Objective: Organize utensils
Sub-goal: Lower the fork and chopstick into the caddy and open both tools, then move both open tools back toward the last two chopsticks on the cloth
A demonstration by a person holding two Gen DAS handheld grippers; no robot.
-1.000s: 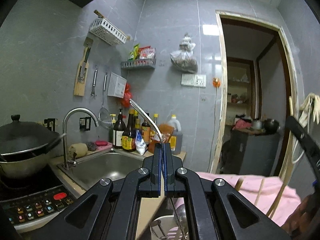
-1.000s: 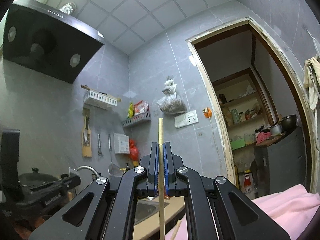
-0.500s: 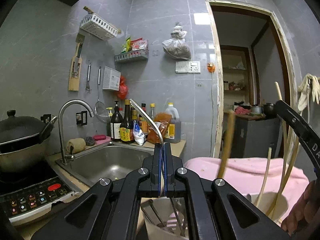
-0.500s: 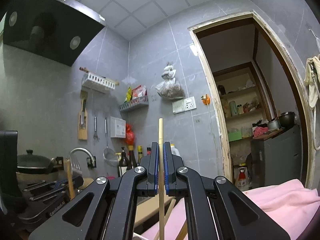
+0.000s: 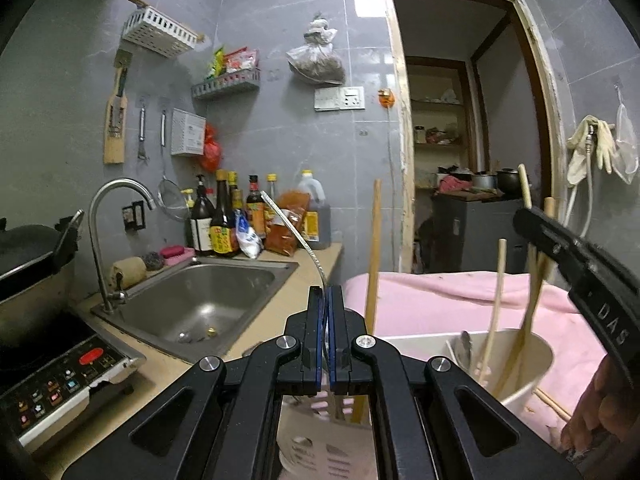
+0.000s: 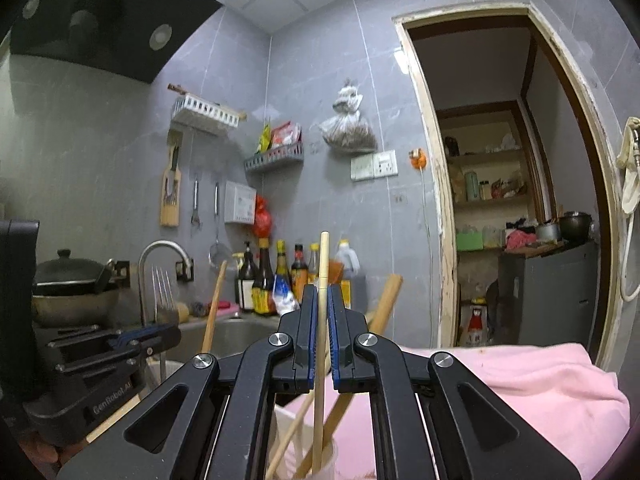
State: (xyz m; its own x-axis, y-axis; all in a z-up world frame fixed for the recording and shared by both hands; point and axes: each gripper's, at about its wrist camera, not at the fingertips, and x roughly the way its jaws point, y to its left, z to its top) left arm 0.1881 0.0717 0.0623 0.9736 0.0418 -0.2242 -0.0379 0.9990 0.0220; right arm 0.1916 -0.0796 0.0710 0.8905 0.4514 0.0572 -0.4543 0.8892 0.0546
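Two tools: left tool [image 5: 327, 300] on one fork [image 5: 294, 236], right tool [image 6: 323, 300] on one chopstick [image 6: 323, 264].

The chopstick's [image 6: 321, 320] lower end vanished at the bottom edge, right view; the holder [image 5: 532, 364] sat half-hidden behind the gripper body, left view.

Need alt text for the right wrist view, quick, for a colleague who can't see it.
The right claw is shut on an upright wooden chopstick whose lower end dips into a white holder with other chopsticks, a pink cloth alongside.
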